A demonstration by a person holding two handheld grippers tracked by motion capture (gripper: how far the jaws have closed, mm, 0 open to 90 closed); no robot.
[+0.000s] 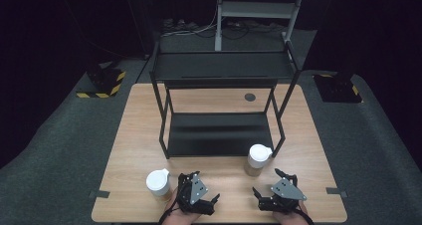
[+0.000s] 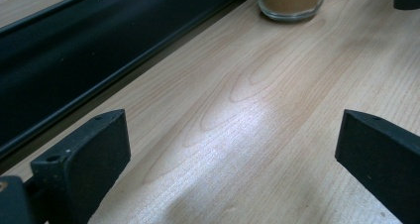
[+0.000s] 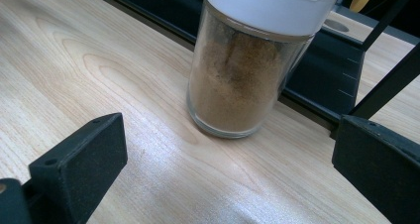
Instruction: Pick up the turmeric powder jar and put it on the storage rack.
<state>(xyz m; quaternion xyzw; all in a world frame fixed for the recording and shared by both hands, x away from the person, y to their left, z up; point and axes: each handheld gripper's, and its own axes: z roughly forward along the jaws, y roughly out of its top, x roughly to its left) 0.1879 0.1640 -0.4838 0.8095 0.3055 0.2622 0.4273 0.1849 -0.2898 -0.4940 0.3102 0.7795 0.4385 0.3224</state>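
While both tools sit low at the near edge of the wooden counter (image 1: 134, 135), the black two-tier rack (image 1: 221, 110) takes up the counter's middle and far part, leaving a bare strip of wood between its lower shelf and the near edge as the open room for moving. The left tool (image 1: 199, 187) rests just in front of the rack's near left corner, its jaws spread wide with nothing but bare wood between them; in the left gripper view it points along the rack's lower shelf edge toward the base of a jar. The right tool (image 1: 273, 190) lies in front of the rack's near right corner, jaws likewise wide and holding nothing, and the person's hands enter from the near edge behind both. One spice jar with a white lid (image 1: 259, 160), filled with brown powder, stands upright just in front of the rack's right front leg; in the right gripper view it stands ahead of the open jaws, apart from them, with the rack's shelf edge close behind it. A second white-lidded jar (image 1: 158, 183) stands in front of the rack's left front leg, just beside the left tool on its outer side.
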